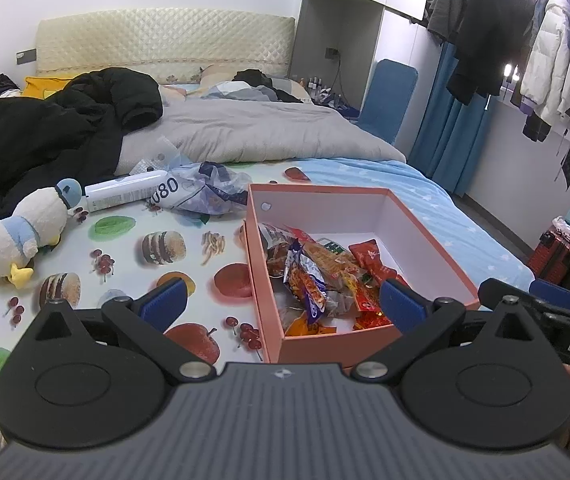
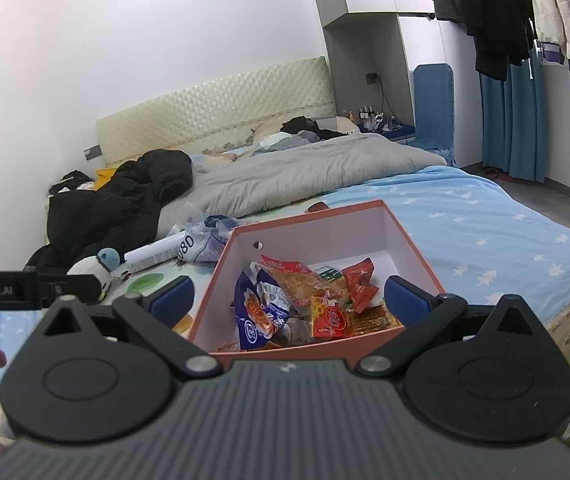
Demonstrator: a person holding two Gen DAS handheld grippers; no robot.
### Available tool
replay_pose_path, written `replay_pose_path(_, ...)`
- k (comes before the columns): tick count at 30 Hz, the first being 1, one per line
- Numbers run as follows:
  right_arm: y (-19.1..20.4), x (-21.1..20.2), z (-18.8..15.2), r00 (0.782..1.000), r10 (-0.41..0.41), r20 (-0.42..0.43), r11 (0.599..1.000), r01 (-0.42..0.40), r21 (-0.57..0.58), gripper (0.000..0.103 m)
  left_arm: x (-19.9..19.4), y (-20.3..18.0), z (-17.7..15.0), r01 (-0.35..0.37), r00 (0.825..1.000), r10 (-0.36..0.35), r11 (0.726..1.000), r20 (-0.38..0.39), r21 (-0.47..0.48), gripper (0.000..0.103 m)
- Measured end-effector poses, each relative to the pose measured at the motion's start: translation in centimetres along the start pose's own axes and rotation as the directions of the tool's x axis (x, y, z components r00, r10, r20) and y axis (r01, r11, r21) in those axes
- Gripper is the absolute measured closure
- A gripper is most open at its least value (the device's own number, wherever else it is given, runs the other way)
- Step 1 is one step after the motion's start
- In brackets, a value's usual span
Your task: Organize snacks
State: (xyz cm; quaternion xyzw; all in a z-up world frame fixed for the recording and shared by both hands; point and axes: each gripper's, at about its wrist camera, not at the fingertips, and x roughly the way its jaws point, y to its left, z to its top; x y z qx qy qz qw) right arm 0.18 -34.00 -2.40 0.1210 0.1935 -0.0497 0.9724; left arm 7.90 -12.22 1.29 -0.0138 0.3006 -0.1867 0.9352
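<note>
A pink cardboard box with a white inside sits on the bed near its front edge; it also shows in the right wrist view. Several snack packets, red, orange and blue-purple, lie piled in its near half, also seen in the right wrist view. My left gripper is open and empty, held over the box's near left corner. My right gripper is open and empty, just above the box's near edge. The right gripper's arm shows at the left view's right edge.
A crumpled plastic bag and a white tube lie behind the box. A plush duck sits at left. A black coat and grey duvet cover the bed's far half. Clothes hang at right.
</note>
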Motion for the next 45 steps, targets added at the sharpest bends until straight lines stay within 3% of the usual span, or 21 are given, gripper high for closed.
replay_pose_path(18,0.03,-0.08,-0.03,1.000,0.007,-0.005,1.000,-0.007,0.000,0.000,-0.13,0.16,0.09,-0.024,1.000,0.024,1.000,-0.002,0.012,0.000)
replay_pose_path(45,0.40,-0.19,0.15,1.000,-0.003,-0.001,1.000,0.003,0.009,0.000,-0.15,0.44,0.00,-0.003,1.000,0.003,1.000,0.002,0.000,0.000)
